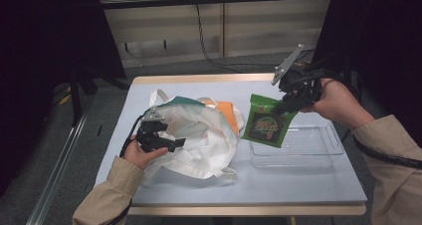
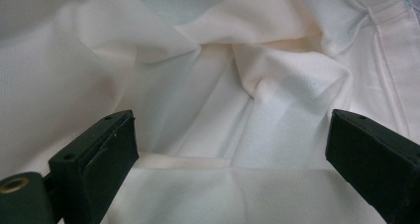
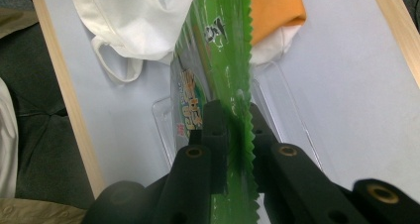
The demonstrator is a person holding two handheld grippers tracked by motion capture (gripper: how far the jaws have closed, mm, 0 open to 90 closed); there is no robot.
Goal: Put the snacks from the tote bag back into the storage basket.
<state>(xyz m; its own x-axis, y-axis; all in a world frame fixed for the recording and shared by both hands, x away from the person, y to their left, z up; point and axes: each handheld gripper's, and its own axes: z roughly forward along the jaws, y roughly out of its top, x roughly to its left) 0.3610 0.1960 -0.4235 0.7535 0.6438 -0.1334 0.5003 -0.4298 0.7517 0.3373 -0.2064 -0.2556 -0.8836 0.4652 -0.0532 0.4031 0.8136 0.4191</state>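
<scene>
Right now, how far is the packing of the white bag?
Done: the green foil snack packet is lifted above the clear plastic tray, pinched by the right tool. In hand: the left tool, jaws open, sits at the white cloth bag. Left: putting the packet inside.

Bare table (image 1: 298,185) along the lower right of the frame; the white bag (image 1: 209,145) crowds centre-left, the clear tray (image 1: 328,150) blocks the right.

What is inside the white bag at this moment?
The left gripper holds its jaws open at the mouth of the white bag. The left gripper view shows bare white fabric folds inside. The bottom is covered by folds. The green packet hangs outside, in the right gripper.
</scene>
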